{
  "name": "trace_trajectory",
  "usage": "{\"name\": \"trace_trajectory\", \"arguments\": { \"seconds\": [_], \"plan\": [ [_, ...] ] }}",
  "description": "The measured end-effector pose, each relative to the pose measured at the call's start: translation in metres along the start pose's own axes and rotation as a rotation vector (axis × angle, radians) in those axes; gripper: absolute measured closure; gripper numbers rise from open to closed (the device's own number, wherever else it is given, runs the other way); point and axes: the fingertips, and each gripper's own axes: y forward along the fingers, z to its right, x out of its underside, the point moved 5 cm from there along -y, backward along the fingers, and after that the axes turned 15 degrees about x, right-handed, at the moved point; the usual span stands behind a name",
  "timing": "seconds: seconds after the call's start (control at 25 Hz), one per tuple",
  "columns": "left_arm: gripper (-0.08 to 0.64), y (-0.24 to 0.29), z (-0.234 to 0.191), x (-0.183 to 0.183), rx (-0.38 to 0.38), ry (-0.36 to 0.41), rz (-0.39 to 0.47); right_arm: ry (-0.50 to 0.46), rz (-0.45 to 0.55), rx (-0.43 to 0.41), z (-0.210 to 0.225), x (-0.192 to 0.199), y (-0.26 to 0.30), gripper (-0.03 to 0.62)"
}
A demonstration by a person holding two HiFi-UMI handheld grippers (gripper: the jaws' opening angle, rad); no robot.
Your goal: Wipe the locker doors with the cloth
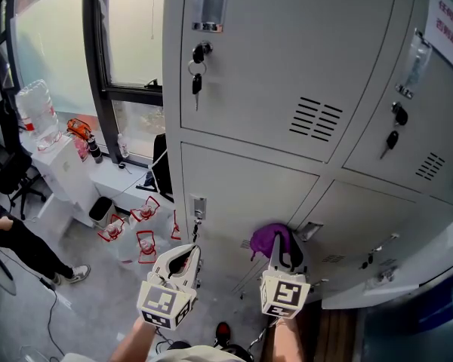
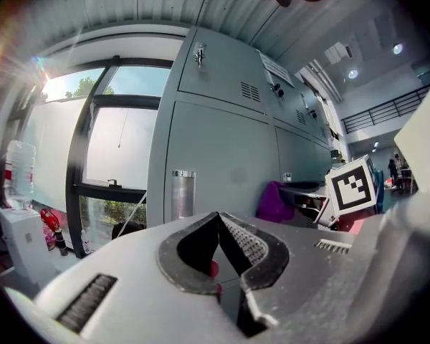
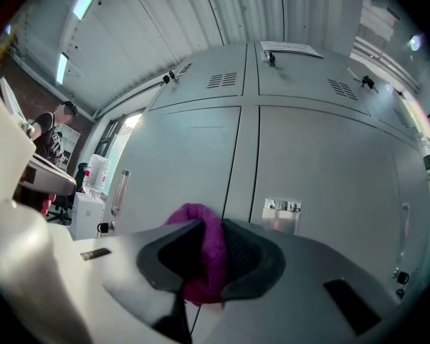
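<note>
Grey locker doors [image 1: 287, 59] fill the head view, with a lower door [image 1: 241, 194] just ahead of both grippers. My right gripper [image 1: 281, 243] is shut on a bunched purple cloth [image 1: 268, 237], held up close to the seam between two lower doors; whether it touches I cannot tell. In the right gripper view the cloth [image 3: 203, 260] sticks out between the jaws of that gripper [image 3: 208, 228], facing the doors [image 3: 193, 163]. My left gripper [image 1: 186, 255] hangs beside it to the left, shut and holding nothing. Its tips [image 2: 218, 219] meet in front of a door [image 2: 215, 156].
Keys [image 1: 197, 72] hang from the upper door's lock. A window [image 1: 128, 29] stands left of the lockers, with a water bottle [image 1: 39, 111] on a white dispenser. Red and white bags [image 1: 140, 236] and a black bin [image 1: 100, 210] lie on the floor. A person's legs [image 1: 19, 243] show at far left.
</note>
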Motion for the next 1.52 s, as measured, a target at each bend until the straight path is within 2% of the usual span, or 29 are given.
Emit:
{"name": "trace_trajectory", "arguments": {
  "seconds": [0.28,0.48,0.92,1.28,1.52],
  "plan": [
    [0.538,-0.008,-0.002,-0.004,-0.009,0.011,0.007,0.006,-0.013,-0.009,-0.002,-0.004,0.001,0.511],
    [0.537,-0.016,0.001,-0.007,0.003,0.019,0.012,0.039,0.005,-0.008,-0.003,-0.017,-0.022,0.512],
    [0.537,-0.049,0.021,-0.007,0.097,0.041,0.017,0.078,0.06,0.042,-0.001,-0.043,-0.117,0.515],
    [0.537,-0.095,0.042,0.006,0.176,0.046,0.009,0.08,0.018,0.098,-0.021,-0.034,-0.199,0.515],
    [0.537,-0.122,0.047,0.012,0.186,0.046,0.007,0.077,-0.018,0.115,-0.03,-0.023,-0.238,0.515]
  ]
}}
